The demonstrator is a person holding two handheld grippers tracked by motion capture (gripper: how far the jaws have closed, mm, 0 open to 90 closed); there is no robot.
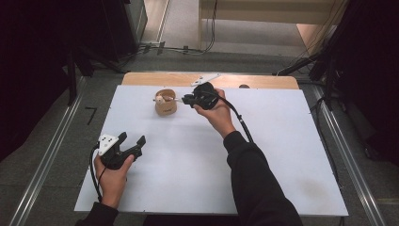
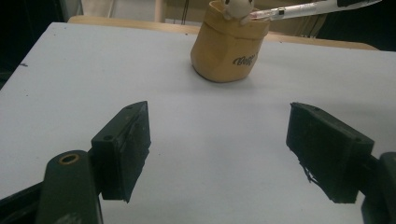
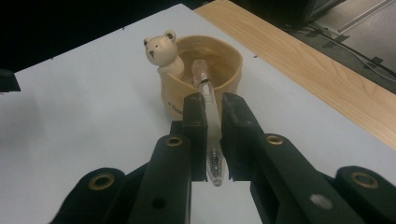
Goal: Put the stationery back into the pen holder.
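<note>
The slim clear plastic pen [image 3: 208,122] is pinched mid-barrel between the pressed-in jaws of the right tool [image 3: 213,114], its far end over the mouth of the tan ceramic cup with a small cream bear figure on its rim [image 3: 201,79]. The cup stands toward the back of the white bench [image 1: 188,160], largest thing here. It looks light, stiff and smooth, so probably slippery; a hold near the middle suits it best. Its long axis runs along the jaws, the far end aimed at the cup's opening. The left tool [image 2: 217,154] rests low on the bench, jaws spread wide, holding nothing.
</note>
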